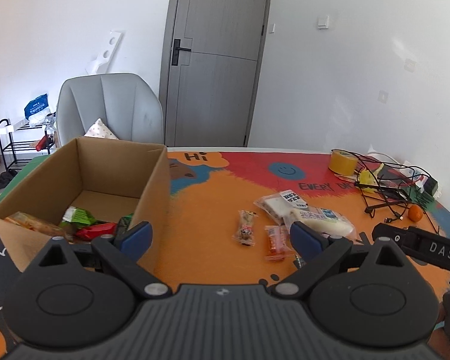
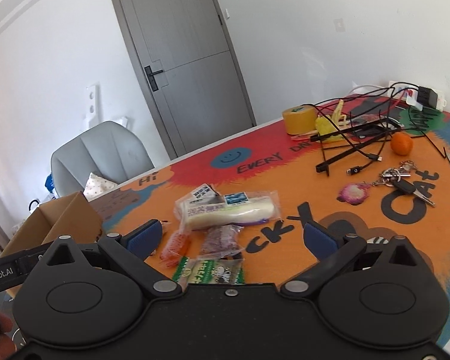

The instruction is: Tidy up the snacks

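While both spread empty, left tool (image 1: 222,238) beside snack box (image 1: 153,186), right tool (image 2: 232,237) above loose snack packets (image 2: 228,210).

Green-and-white packet (image 2: 207,272) at lower centre of right wrist view partly covered by body of right gripper (image 2: 245,237). Purple packet (image 2: 220,238) overlapped by the long white snack (image 2: 228,211). Print on these wrappers too small to read. In left wrist view, snacks inside cardboard box (image 1: 153,180) partly hidden behind its near wall and left gripper (image 1: 222,238). Cables (image 1: 384,180) at right tangled, ends not possible to follow.
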